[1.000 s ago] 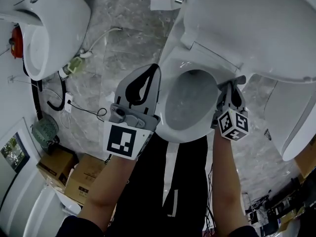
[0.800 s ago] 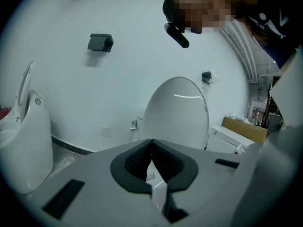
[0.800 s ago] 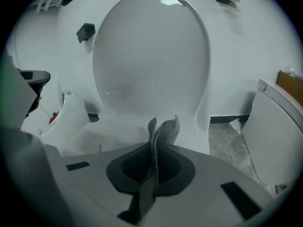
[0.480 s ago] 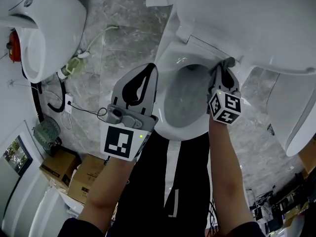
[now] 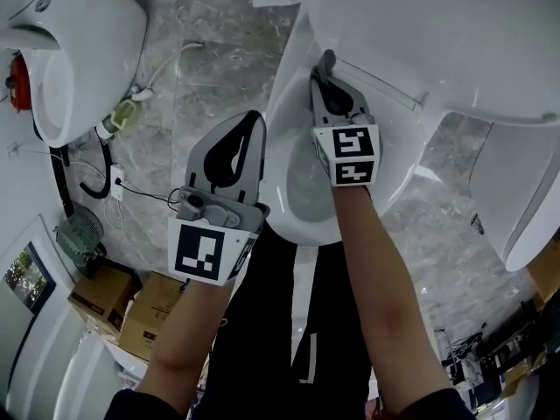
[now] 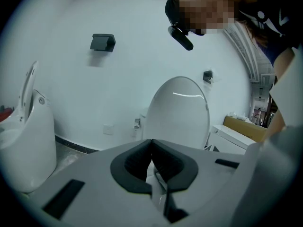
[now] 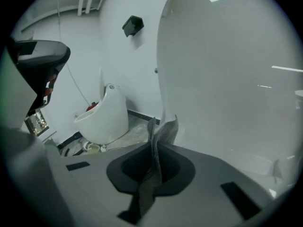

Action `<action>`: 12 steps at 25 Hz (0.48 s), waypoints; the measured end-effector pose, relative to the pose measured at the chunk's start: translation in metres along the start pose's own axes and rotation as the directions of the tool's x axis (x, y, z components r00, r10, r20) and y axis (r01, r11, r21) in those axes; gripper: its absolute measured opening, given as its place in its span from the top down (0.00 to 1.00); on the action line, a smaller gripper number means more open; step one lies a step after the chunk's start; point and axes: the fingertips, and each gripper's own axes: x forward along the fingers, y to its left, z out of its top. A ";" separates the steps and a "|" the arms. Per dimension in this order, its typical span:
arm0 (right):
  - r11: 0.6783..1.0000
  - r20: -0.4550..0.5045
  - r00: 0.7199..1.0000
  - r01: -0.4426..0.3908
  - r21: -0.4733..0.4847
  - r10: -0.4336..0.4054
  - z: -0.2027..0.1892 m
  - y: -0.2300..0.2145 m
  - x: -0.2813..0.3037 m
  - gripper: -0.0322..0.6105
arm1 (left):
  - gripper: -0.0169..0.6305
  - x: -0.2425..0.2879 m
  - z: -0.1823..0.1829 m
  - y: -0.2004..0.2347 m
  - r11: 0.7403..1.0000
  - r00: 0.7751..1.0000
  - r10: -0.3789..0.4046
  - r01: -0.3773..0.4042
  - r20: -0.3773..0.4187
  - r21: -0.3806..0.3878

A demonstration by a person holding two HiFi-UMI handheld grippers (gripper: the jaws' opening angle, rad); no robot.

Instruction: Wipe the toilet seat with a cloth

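The white toilet stands with its lid (image 5: 437,33) raised and its seat rim (image 5: 282,151) ringing the bowl. My right gripper (image 5: 325,60) lies at the back left of the rim, just under the lid's hinge. In the right gripper view it (image 7: 156,144) is shut on a grey mesh cloth (image 7: 164,130) whose edge sticks up past the jaws, close to the lid (image 7: 227,79). My left gripper (image 5: 251,119) hovers beside the left outer side of the bowl, apart from it. Its jaws (image 6: 151,144) are shut with nothing between them.
A second white fixture (image 5: 83,38) hangs at the upper left over a marble floor with cables (image 5: 105,178). Another white fixture (image 5: 525,199) stands at the right. Cardboard boxes (image 5: 122,309) sit lower left. The person's dark trousers (image 5: 289,322) are below the bowl.
My right gripper has swept with the cloth from the right side of the rim round the back to the left near the hinge. The left gripper drifted slightly left.
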 end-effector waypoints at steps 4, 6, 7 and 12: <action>0.987 -0.014 0.987 0.158 0.035 -0.157 -0.021 -0.053 -0.037 0.91 | 0.95 0.000 0.005 0.001 1.000 1.000 0.011 -0.011 0.005 -0.021; 0.972 -0.059 0.971 0.234 0.025 -0.232 -0.040 -0.077 -0.061 0.91 | 0.95 0.000 0.005 0.003 1.000 1.000 0.013 -0.013 0.007 -0.023; 0.963 -0.091 0.960 0.269 0.016 -0.266 -0.051 -0.088 -0.074 0.91 | 0.95 0.000 0.006 0.003 1.000 1.000 0.013 -0.013 0.010 -0.026; 0.922 -0.214 0.897 0.382 -0.065 -0.386 -0.087 -0.115 -0.116 0.91 | 0.95 0.001 0.007 0.002 1.000 1.000 0.005 -0.005 0.010 -0.030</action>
